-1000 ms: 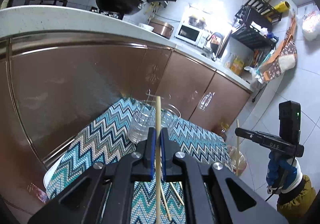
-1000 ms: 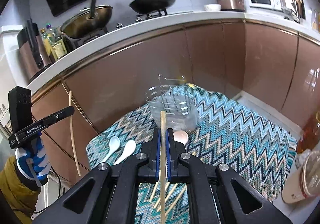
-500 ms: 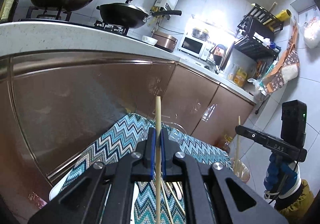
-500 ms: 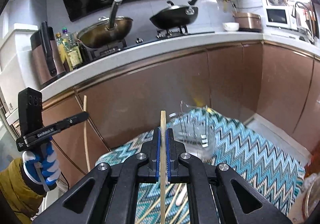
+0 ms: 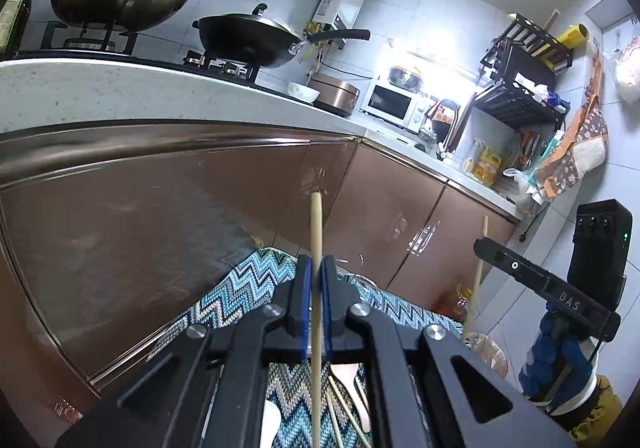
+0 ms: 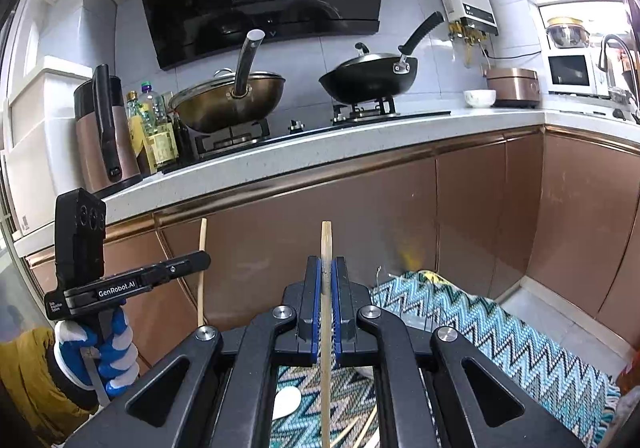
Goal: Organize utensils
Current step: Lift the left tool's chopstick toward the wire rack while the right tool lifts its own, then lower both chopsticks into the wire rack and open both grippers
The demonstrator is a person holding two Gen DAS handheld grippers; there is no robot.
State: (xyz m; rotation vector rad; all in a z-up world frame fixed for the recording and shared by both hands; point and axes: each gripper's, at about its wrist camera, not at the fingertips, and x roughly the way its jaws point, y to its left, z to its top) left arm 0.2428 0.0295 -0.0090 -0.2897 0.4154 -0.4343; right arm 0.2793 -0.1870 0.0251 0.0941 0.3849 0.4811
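Observation:
My left gripper (image 5: 315, 268) is shut on a pale wooden chopstick (image 5: 316, 224) that stands upright between the blue pads. My right gripper (image 6: 327, 272) is shut on a second chopstick (image 6: 326, 244), also upright. Each view shows the other gripper held by a gloved hand: the right gripper (image 5: 482, 246) and the left gripper (image 6: 204, 260). Below the fingers lies a zigzag cloth (image 5: 240, 288) with a wooden spoon (image 5: 348, 376), loose chopsticks (image 5: 340, 408) and a white spoon (image 6: 286, 402). A clear holder (image 6: 400, 312) is mostly hidden behind my right fingers.
Brown cabinet doors (image 6: 480, 215) rise right behind the cloth, under a white counter (image 6: 320, 151) with two woks. An oil bottle (image 5: 460, 300) and a glass jar (image 5: 486, 352) stand on the floor by the cloth's right side.
Both grippers have risen with their chopsticks and tipped upward. The cloth and clear holder have dropped low in both views, behind the fingers. Both stay shut.

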